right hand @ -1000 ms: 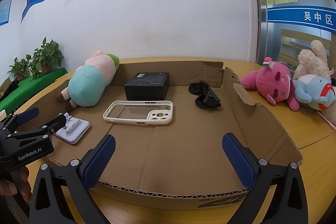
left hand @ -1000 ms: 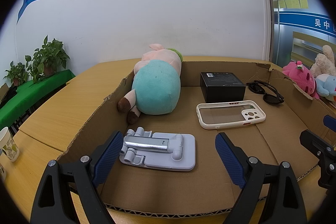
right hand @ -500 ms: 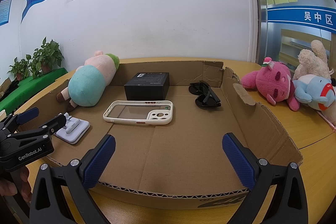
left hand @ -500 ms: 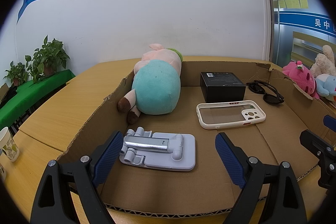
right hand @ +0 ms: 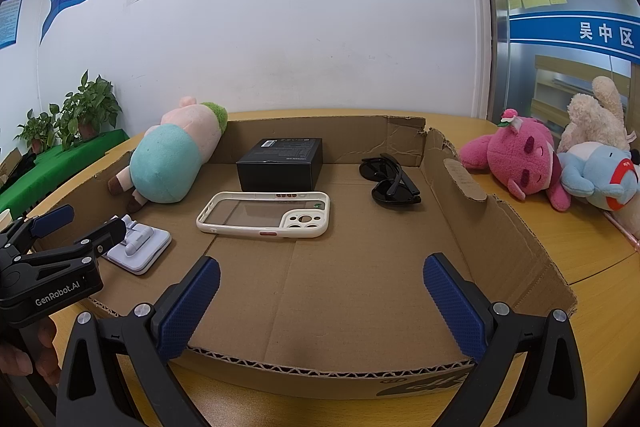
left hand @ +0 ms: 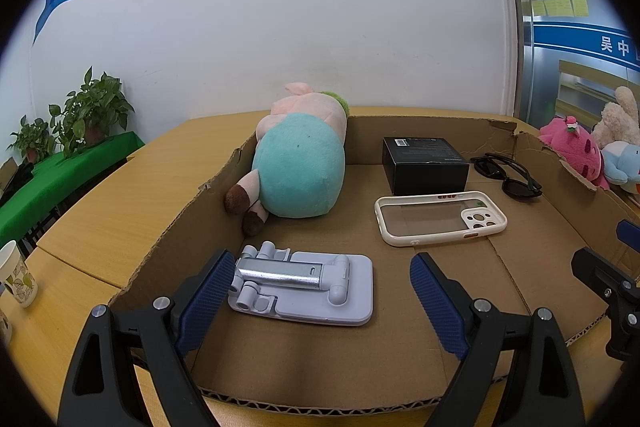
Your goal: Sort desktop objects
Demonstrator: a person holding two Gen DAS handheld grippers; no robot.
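Here, in the left wrist view, the left hand-held gripper hangs over the near edge of a shallow cardboard tray on the table, jaws spread wide and holding nothing; the folded phone stand lies flat just ahead, between its fingertips, so it looks lined up as the first pick. Further ahead, the plush pig leans on the tray's left wall, with the phone case, black box and sunglasses ahead to the right, all spaced apart, probably to leave room for fingers. In the right wrist view, the right hand-held gripper is likewise wide open and empty, over bare cardboard; the phone case lies ahead and slightly left, the sunglasses ahead and right. Beyond the tray's right wall, a pink plush and a blue one sit on the table.
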